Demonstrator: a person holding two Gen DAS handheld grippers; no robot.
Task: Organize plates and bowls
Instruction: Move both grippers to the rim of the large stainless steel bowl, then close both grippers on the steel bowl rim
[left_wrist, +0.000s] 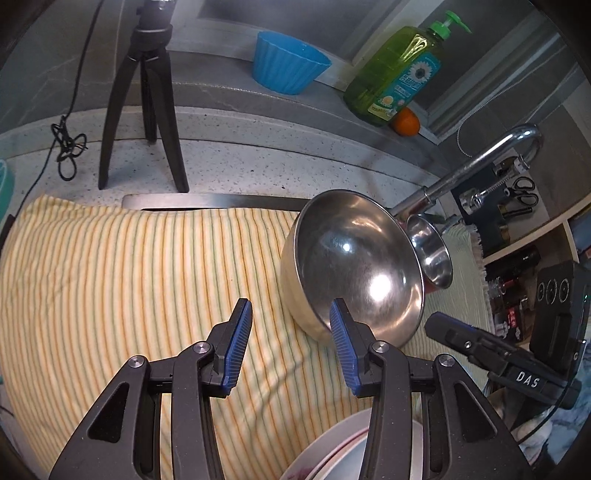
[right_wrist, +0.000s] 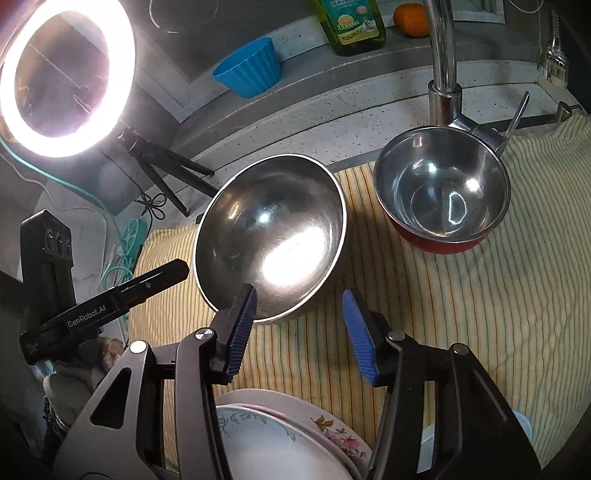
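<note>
Grey stone-look wall (left_wrist: 44, 70) behind, pale speckled counter (left_wrist: 236, 162) below it. Grey ledge (left_wrist: 221, 92) along the wall, bearing a blue ribbed cup (left_wrist: 288, 62), a green soap bottle (left_wrist: 399, 70) and an orange (left_wrist: 406, 121). Black tripod (left_wrist: 144, 110) on the counter, tangled black cable (left_wrist: 68, 147) just beside. Lit ring light (right_wrist: 66, 74) atop the tripod, glaring white. Chrome tap (right_wrist: 443, 55) rising from the counter's back edge. Striped yellow cloth (left_wrist: 129, 277) spread over the worktop, a metal rim (left_wrist: 207, 201) showing at its far side. Open shelves (left_wrist: 524, 236) to the right, dark items inside too small to tell.
</note>
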